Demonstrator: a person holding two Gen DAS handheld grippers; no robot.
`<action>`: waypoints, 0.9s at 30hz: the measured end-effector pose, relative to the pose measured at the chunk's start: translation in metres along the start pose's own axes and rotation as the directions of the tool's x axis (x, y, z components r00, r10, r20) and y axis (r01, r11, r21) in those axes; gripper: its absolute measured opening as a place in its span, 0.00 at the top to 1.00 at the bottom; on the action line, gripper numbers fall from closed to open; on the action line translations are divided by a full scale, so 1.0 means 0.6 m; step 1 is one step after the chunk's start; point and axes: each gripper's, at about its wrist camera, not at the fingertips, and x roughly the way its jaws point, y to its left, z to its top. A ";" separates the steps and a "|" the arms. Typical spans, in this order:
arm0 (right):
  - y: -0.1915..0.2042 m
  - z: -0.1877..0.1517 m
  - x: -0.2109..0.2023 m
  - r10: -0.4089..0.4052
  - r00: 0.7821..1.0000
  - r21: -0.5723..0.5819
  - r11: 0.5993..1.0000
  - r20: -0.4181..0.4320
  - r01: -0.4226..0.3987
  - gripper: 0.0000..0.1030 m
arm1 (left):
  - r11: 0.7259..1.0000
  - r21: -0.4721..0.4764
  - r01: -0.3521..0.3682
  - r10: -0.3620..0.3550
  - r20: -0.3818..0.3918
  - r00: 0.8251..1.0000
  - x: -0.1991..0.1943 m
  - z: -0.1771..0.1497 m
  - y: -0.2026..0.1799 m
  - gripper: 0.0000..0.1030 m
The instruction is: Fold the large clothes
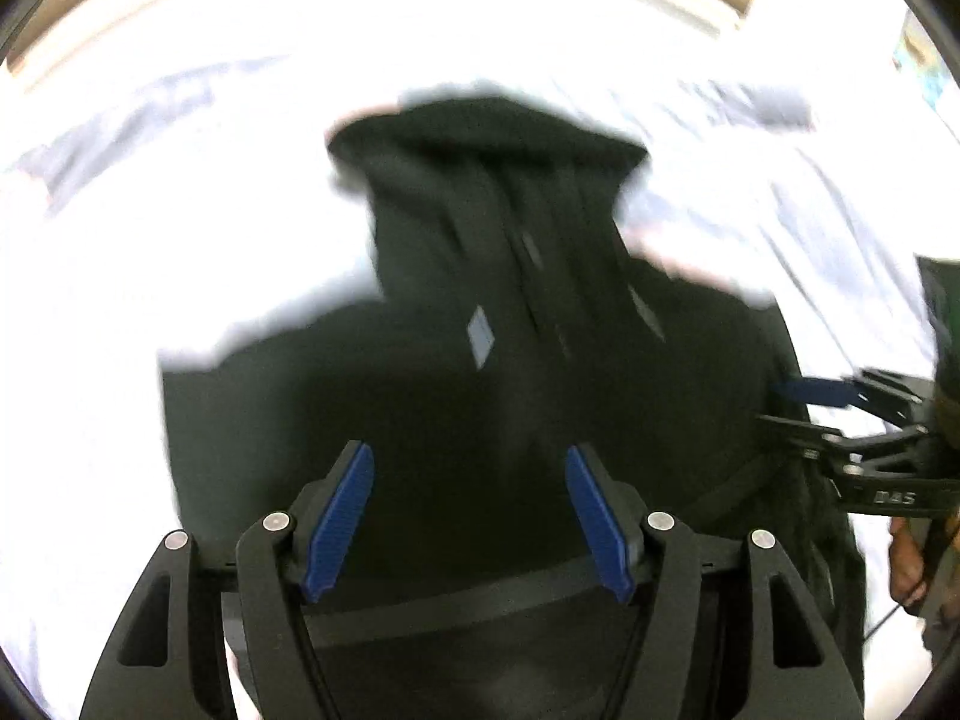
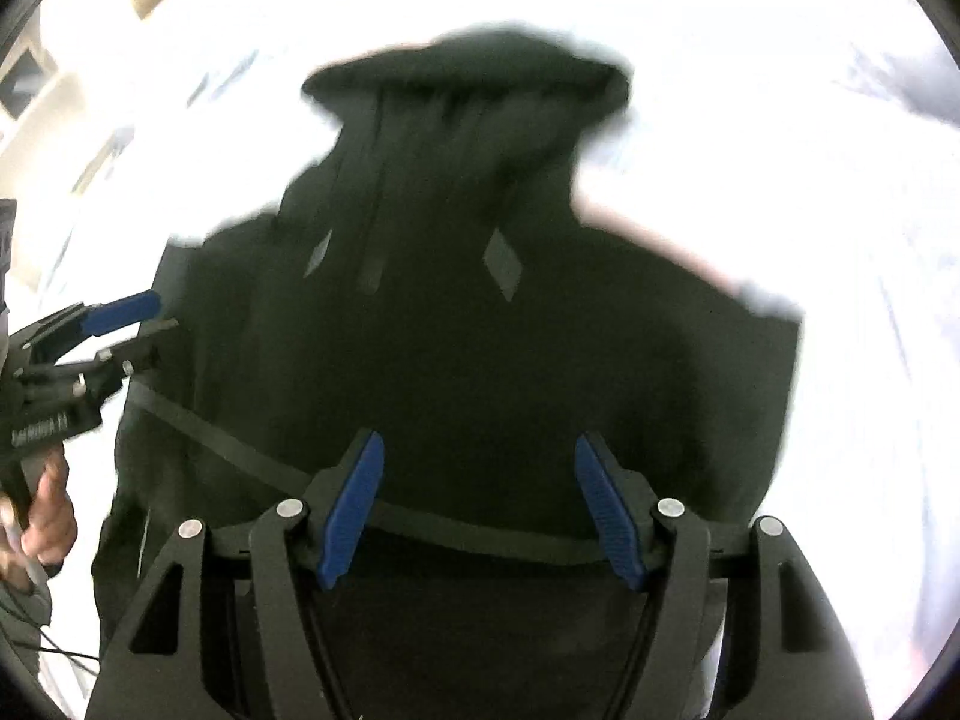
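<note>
Left tool [image 1: 470,519] and right tool [image 2: 479,510] both agape, empty, above dark green fabric garment [image 1: 480,396] on white bed sheet [image 1: 180,210]. Risk: unheld folded layers slump apart.

Motion blur smears the dark garment [image 1: 480,420] in both wrist views, so I cannot follow its folds or read the pale diamond marks [image 1: 480,336] on it. Its near edge drops behind my left tool [image 1: 471,519] and out of the bottom of the picture; the same happens under my right tool [image 2: 480,507]. The white bedding [image 1: 180,210] around it is washed out, its creases barely traceable. In the left wrist view the picture's right edge cuts off my other tool and the hand [image 1: 909,564] under it. The lettering on that tool's body is too blurred to read.
</note>
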 end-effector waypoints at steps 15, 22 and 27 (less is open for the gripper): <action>-0.145 0.294 0.196 -0.035 0.998 0.131 0.991 0.054 0.027 0.31 | 0.985 -0.168 -0.049 0.054 0.025 0.998 0.222 0.269 0.140 0.34; -0.149 0.313 0.246 -0.098 0.993 0.150 0.985 0.066 0.087 0.87 | 0.980 -0.196 -0.029 0.033 0.020 0.999 0.279 0.294 0.163 0.84; -0.130 0.286 0.170 -0.088 0.976 0.070 0.995 0.201 0.076 0.89 | 0.979 -0.199 0.039 -0.009 0.151 0.988 0.197 0.283 0.168 0.90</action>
